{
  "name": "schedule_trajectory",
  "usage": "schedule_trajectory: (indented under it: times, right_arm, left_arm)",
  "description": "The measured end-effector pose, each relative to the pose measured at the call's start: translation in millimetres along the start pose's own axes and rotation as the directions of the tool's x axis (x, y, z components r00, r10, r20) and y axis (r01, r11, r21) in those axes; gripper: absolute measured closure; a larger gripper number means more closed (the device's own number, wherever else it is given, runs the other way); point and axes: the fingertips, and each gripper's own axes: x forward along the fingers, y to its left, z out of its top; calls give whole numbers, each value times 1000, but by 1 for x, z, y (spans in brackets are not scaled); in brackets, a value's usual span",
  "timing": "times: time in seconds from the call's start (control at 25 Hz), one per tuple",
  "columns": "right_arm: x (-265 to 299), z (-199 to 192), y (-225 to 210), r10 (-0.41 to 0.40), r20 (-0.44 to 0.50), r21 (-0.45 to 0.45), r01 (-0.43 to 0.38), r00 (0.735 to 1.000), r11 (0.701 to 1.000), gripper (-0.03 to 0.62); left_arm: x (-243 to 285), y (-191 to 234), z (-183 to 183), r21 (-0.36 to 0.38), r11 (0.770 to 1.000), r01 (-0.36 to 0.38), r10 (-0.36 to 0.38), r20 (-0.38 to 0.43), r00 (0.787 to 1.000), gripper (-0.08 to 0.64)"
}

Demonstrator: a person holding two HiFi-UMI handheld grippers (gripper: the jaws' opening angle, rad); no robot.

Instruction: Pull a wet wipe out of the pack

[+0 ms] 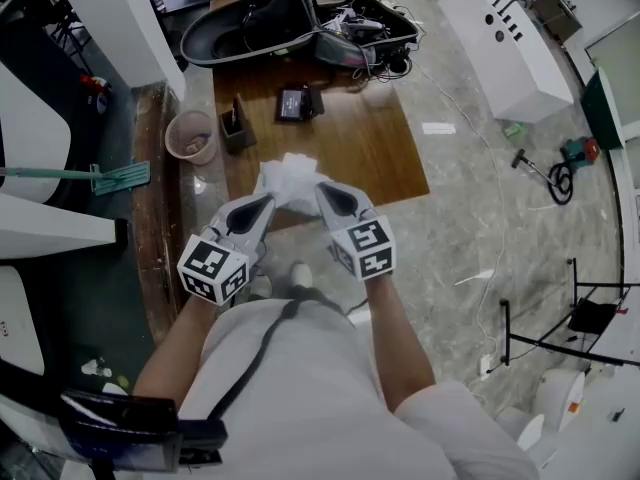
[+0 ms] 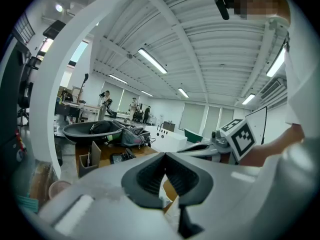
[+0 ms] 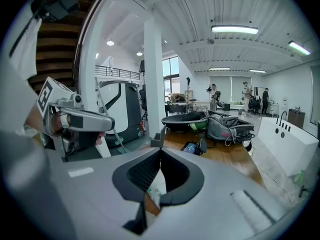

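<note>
Left gripper [image 1: 268, 200]: jaws closed tip to tip [image 2: 165, 155], pinching white material low in the throat between them.
Right gripper [image 1: 322, 190]: jaws likewise closed at the tips [image 3: 160, 151], clamped on a white sheet that shows below the closed tips.
White bundle [image 1: 291, 178]: a crumpled white mass, held in the air between the two gripper tips, above the near edge of the wooden table [image 1: 370, 148]. The left gripper grips its left side and the right gripper its right side. Pack and wipe cannot be told apart here.
Bundle in the left gripper view: a narrow white strip [image 2: 162, 193] between the dark pads, no print visible.
Bundle in the right gripper view: a white piece [image 3: 156, 190] with small greenish print.
Grippers to each other: close together, tips angled inward toward the bundle, bodies spread apart toward the person.
Writing on the bundle: the greenish print is too small to read.
Marker cubes: black-and-white square patterns on the left cube [image 1: 213, 269] and the right cube [image 1: 366, 247], no letters.
Device on the table [image 1: 294, 103]: dark screen, far from the bundle, nothing legible.
Other things: pen holder [image 1: 237, 128] at the table's left edge, pink bin [image 1: 191, 135] on the floor just left of it, open black case [image 1: 250, 23] at the far end.
</note>
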Motion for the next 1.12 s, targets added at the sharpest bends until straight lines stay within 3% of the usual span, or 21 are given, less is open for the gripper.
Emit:
schedule_trajectory:
  times: [0.4,0.84,1.12]
  right_arm:
    - [-38,18,0,-41,84,44,37,996,998,581]
    - [-91,62,3,-93,240,87,74,966,994,581]
    - [-93,62,0,-113,243,101,91,963,991,583]
  left_arm:
    - [-1,-12,13,15,999,33,-33,24,999,552]
    - [-12,-20,29,20,999,36,-37,57,998,553]
    - [-17,-15,36,18,1000,22,-24,78,997,554]
